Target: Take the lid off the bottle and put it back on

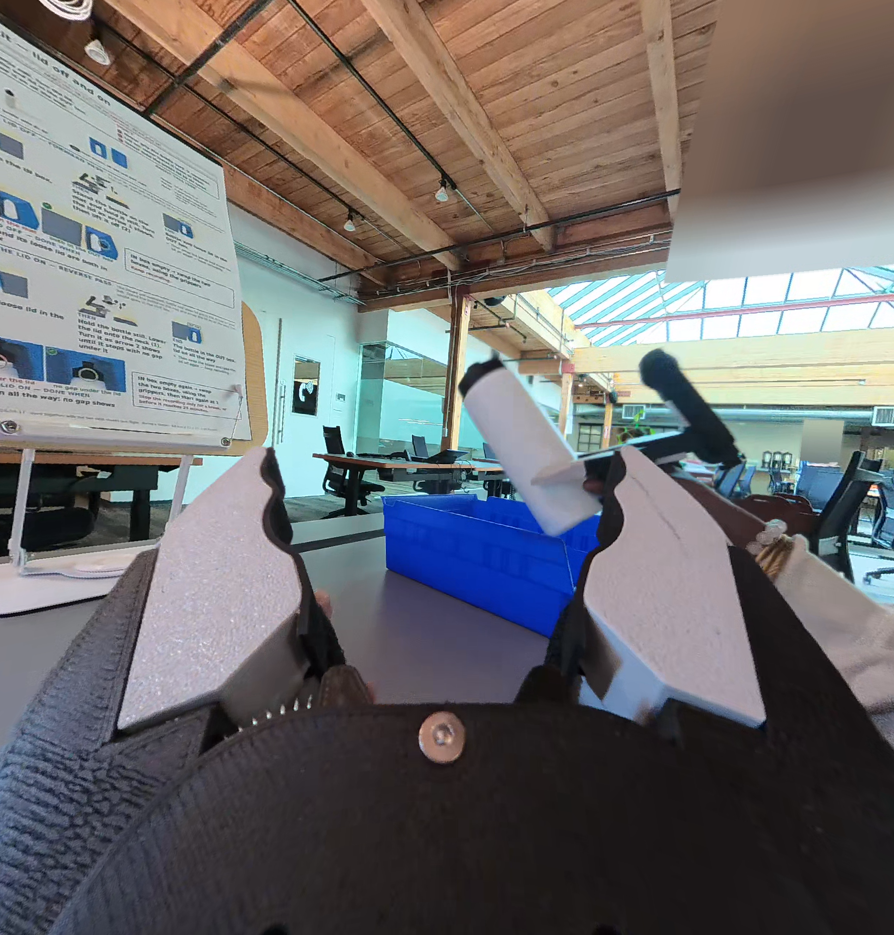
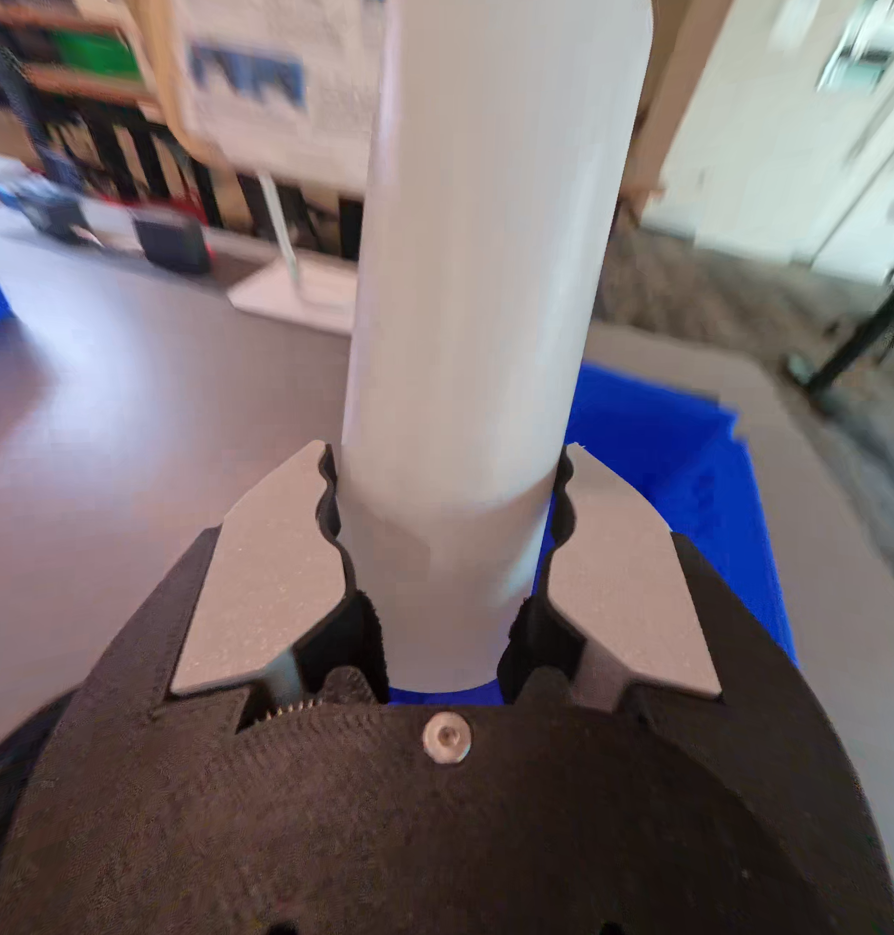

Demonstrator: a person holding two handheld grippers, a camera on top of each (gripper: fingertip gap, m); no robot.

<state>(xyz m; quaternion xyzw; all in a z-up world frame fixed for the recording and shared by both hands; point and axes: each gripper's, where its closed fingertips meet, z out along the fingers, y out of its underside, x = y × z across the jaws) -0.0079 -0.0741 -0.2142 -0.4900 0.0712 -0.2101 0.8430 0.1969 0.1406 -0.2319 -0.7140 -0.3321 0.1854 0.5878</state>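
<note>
While bottle (image 2: 465, 303) clamped above blue bin (image 2: 687, 480).

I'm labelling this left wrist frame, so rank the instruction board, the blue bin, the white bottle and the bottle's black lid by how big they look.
1. Instruction board, cut off by the frame edge and nearer the camera.
2. Blue bin, partly hidden.
3. White bottle, held tilted above the bin by the right gripper.
4. Black lid.

Left tongs (image 1: 447, 498): jaws spread wide, nothing between them, pointing forward and slightly up. Right tongs (image 2: 447, 485): jaws closed on a white cylinder's lower end; seen from the left wrist view, raised and tilted.
</note>
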